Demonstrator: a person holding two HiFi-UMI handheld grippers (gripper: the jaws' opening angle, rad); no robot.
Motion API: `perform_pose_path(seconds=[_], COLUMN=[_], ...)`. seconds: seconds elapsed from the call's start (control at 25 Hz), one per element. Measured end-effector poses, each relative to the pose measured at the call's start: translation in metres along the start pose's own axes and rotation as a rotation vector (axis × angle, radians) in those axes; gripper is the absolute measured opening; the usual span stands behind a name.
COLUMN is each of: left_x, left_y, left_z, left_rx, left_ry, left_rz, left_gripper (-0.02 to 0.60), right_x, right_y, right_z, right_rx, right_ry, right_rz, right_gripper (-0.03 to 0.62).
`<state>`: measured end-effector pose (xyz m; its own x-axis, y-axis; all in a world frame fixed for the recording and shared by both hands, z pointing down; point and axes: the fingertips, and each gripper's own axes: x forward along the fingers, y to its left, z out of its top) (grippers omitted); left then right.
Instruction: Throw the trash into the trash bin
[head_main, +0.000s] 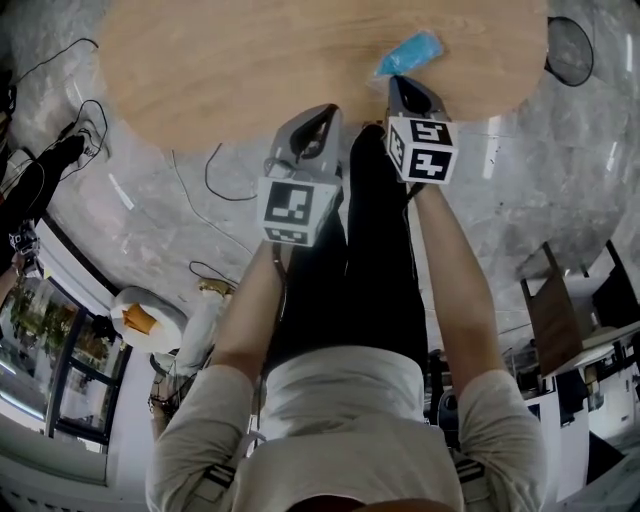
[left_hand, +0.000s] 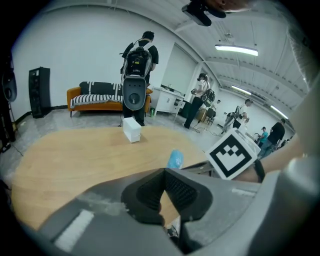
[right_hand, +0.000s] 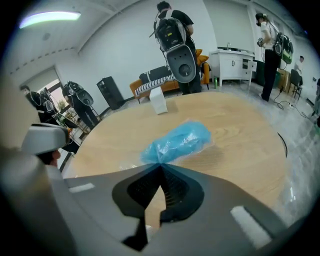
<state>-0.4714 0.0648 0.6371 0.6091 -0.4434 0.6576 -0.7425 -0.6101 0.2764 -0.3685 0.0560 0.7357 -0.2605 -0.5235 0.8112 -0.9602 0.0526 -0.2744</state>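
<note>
The crumpled blue plastic trash (head_main: 410, 52) lies on the round wooden table (head_main: 250, 60), near its front right edge. My right gripper (head_main: 398, 82) reaches it from the near side. In the right gripper view the jaws meet at the near end of the blue trash (right_hand: 177, 141), and the right gripper (right_hand: 160, 165) is shut on that end. My left gripper (head_main: 325, 108) hangs over the table's front edge, left of the right one and apart from the trash. Its jaw tips touch, and the left gripper (left_hand: 163, 171) holds nothing. The blue trash (left_hand: 175, 159) shows just beyond it.
A small white box (left_hand: 132, 129) stands at the far side of the table. A person (left_hand: 140, 55) stands beyond it, with an orange sofa (left_hand: 95, 97) behind. A round dark-rimmed thing (head_main: 570, 50) sits on the floor right of the table. Cables (head_main: 215, 175) trail over the floor.
</note>
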Motion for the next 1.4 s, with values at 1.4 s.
perform_pose_path(seconds=[1.4], left_x=[-0.286], left_y=[-0.198], left_z=[0.244], left_rx=[0.262], left_ry=[-0.520], left_rz=[-0.315], left_gripper=[0.018], right_x=[-0.488], right_y=[0.125], right_z=[0.139], right_rx=[-0.090], right_ry=[-0.752], right_rz=[-0.387], right_gripper=[0.006])
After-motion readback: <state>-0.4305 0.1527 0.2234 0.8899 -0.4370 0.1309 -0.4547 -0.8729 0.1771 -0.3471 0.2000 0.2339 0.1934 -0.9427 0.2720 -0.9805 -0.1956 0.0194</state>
